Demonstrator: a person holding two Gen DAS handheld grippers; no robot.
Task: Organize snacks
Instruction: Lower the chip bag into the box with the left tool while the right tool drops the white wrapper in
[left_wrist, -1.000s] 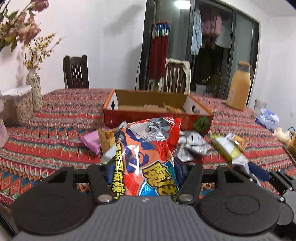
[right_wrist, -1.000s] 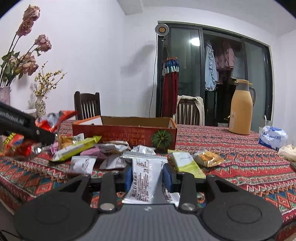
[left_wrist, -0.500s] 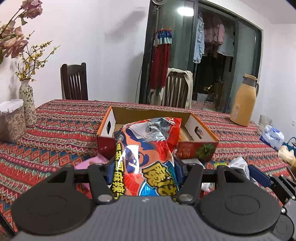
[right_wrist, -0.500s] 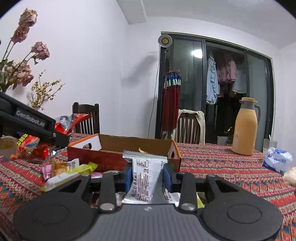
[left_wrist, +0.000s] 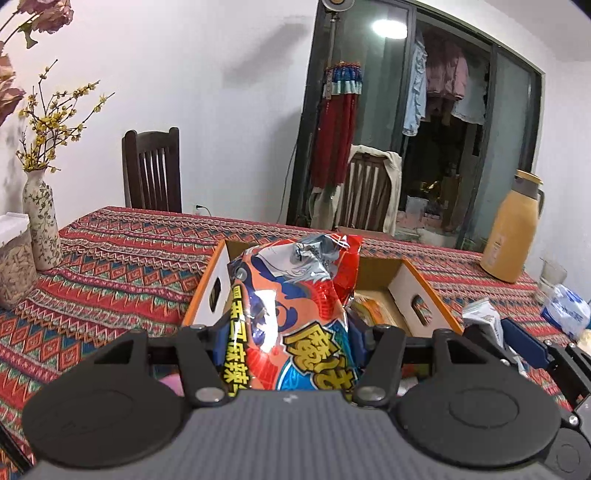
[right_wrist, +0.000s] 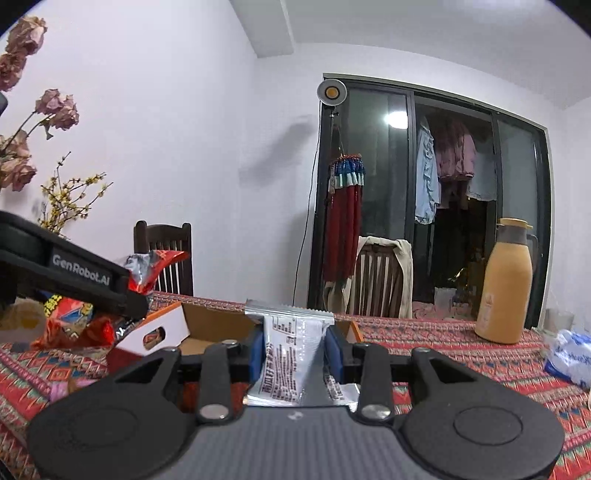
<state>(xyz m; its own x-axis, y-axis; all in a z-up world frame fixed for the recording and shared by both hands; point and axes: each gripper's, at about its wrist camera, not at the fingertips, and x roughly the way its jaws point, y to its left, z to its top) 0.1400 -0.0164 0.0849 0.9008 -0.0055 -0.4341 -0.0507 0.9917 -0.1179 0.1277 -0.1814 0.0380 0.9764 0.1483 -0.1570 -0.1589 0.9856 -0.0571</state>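
Both grippers level-ish – left gripper (left_wrist: 288, 332) red bag (left_wrist: 295, 306), right gripper (right_wrist: 295, 350) silver pkt (right_wrist: 291, 354)

Both claws have risen and moved toward the cardboard box (left_wrist: 413, 291): the left claw (left_wrist: 286, 332) now carries its red chip bag (left_wrist: 291, 314) over the box's near edge, and the right claw (right_wrist: 295, 350) has lifted its silver packet (right_wrist: 291, 354) off the loose snacks up to the box's rim

A home dining room: wooden chairs (left_wrist: 153, 170), patterned tablecloth (left_wrist: 122, 254), flower vase (left_wrist: 40, 218), laundry (right_wrist: 452, 173) behind glass doors.
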